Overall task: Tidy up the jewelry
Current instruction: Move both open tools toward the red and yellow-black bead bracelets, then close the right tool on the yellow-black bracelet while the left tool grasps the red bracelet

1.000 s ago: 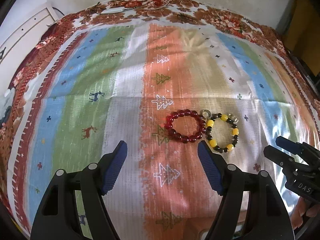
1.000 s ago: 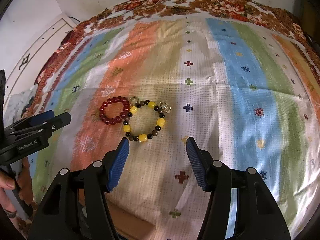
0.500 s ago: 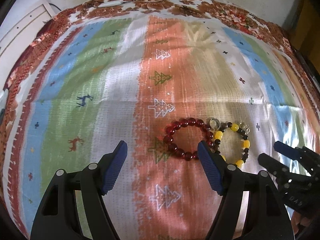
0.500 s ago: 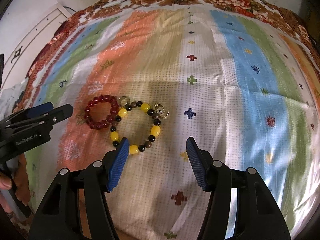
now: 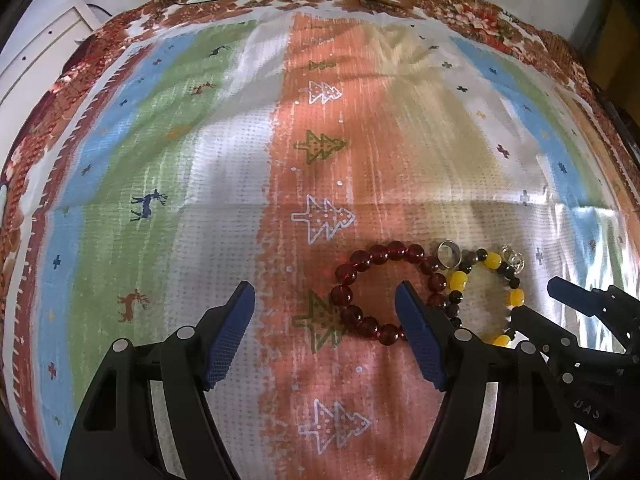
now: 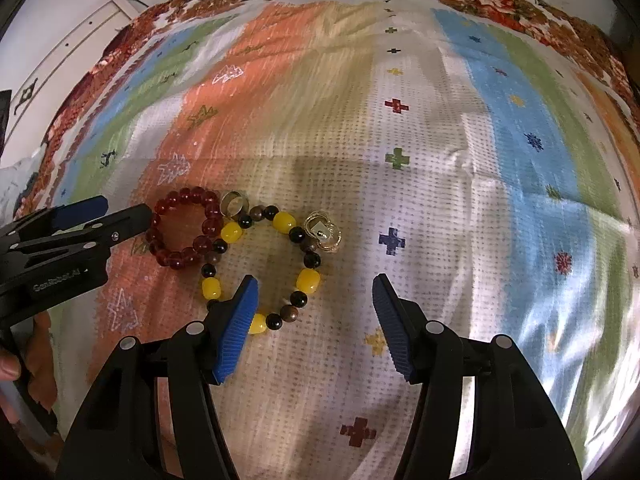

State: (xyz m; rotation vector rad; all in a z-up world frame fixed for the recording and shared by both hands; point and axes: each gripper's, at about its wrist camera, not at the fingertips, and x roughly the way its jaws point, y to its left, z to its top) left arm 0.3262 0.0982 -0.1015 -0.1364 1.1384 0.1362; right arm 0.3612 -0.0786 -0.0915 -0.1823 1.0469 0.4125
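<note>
A dark red bead bracelet (image 5: pixel 362 268) (image 6: pixel 188 200) lies flat on the striped cloth, touching a yellow and black bead bracelet (image 5: pixel 490 260) (image 6: pixel 284 220). A silver ring (image 5: pixel 449 254) (image 6: pixel 234 202) sits where the two meet, and a small gold trinket (image 5: pixel 514 258) (image 6: pixel 324 234) rests at the yellow bracelet's far side. My left gripper (image 5: pixel 324 294) hovers open, its right finger over the red bracelet's near edge. My right gripper (image 6: pixel 316 288) is open too, with its left finger covering the yellow bracelet's near beads. Neither holds anything.
The striped cloth (image 5: pixel 160 160) (image 6: pixel 500 140) with tree and deer prints covers the whole surface, edged by a brown floral border (image 5: pixel 460 12). White furniture (image 5: pixel 36 52) stands at the far left. A hand (image 6: pixel 10 368) shows at the right view's left edge.
Both grippers have come down and forward toward the jewelry, which now sits larger and lower in both views. The jaws keep the same width. The jewelry has not moved.
</note>
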